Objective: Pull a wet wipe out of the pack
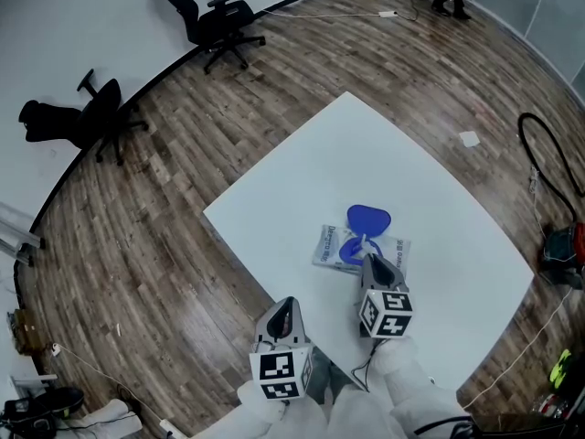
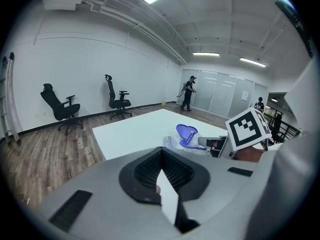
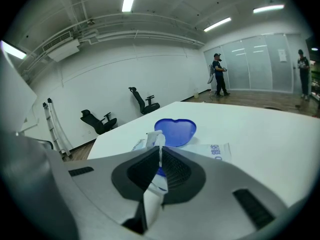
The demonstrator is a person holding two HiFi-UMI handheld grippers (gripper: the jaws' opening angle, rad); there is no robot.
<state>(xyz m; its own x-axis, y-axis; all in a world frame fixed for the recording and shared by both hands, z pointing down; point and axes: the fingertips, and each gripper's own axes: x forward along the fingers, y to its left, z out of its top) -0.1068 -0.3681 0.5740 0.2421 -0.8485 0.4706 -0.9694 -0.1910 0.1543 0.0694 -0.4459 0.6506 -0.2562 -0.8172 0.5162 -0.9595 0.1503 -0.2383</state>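
Left gripper (image 2: 161, 176) closed, empty; right gripper (image 3: 159, 153) pinches wet wipe (image 3: 155, 138) above pack (image 3: 218, 153), print illegible.

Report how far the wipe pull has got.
Done: the pack lies on the table with its blue lid flipped open. In hand: the right gripper is pinched on the wipe sticking up from the opening. Left: drawing the wipe clear of the pack. The left gripper hovers short of the pack, touching nothing.
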